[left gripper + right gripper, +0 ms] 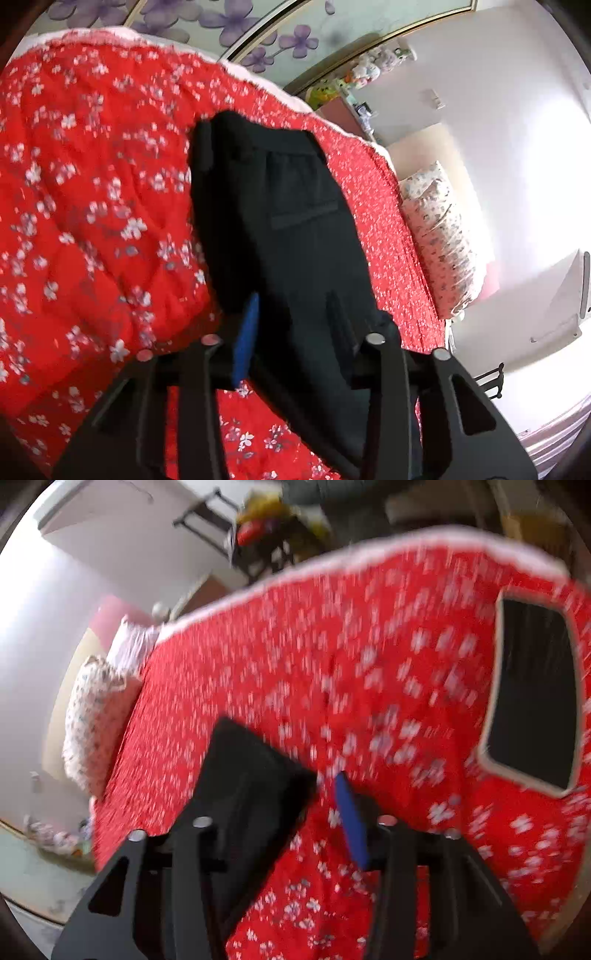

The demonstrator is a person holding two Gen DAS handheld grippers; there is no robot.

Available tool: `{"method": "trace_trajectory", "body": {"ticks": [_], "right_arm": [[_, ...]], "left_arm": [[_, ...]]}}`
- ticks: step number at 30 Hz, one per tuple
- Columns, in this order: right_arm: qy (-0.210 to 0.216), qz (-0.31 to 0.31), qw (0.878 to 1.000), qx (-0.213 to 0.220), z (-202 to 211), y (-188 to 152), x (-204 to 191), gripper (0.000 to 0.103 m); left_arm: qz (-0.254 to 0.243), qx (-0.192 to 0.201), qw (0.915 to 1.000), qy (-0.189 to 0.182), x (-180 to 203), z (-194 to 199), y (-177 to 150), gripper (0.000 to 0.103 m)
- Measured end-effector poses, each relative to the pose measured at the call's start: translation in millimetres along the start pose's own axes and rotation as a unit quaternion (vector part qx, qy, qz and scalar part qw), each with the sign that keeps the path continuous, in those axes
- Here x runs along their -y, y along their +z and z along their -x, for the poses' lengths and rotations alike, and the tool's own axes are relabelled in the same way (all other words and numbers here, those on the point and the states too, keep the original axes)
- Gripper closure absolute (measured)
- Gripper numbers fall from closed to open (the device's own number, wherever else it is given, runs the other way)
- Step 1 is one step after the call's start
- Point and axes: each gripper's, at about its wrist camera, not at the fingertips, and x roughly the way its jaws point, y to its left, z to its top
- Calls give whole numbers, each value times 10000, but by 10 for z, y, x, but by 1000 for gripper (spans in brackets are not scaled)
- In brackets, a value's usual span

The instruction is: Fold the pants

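Observation:
Dark navy pants [288, 236] lie on a red floral quilt [81, 206], waistband at the far end and a back pocket showing. My left gripper [291, 325] has its jaws spread, and the near end of the pants lies between and over them, covering most of the right finger. Whether it grips the cloth is hidden. In the blurred right wrist view, the pants [251, 775] lie over the left finger. My right gripper [325, 794] is open above the quilt [369, 686], with its blue pad [351, 819] bare.
A dark rectangular object with a pale rim [532, 694] lies on the quilt at right. Floral pillows [439, 240] sit at the head of the bed. The bed's white edge [258, 79], a wardrobe and white walls lie beyond. A dark rack [236, 535] stands past the bed.

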Motion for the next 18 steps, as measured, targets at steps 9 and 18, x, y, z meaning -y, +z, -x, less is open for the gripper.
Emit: {"method": "trace_trajectory", "body": {"ticks": [9,18], "right_arm": [[559,758,9953,214,45,-77,-379,54],[2136,2159,9521,-364,109,-482,-1110,54]], "left_arm": [[-34,-188,9992,339,4,-254,102,97],[46,269,9996,12,16,157,35,98]]}}
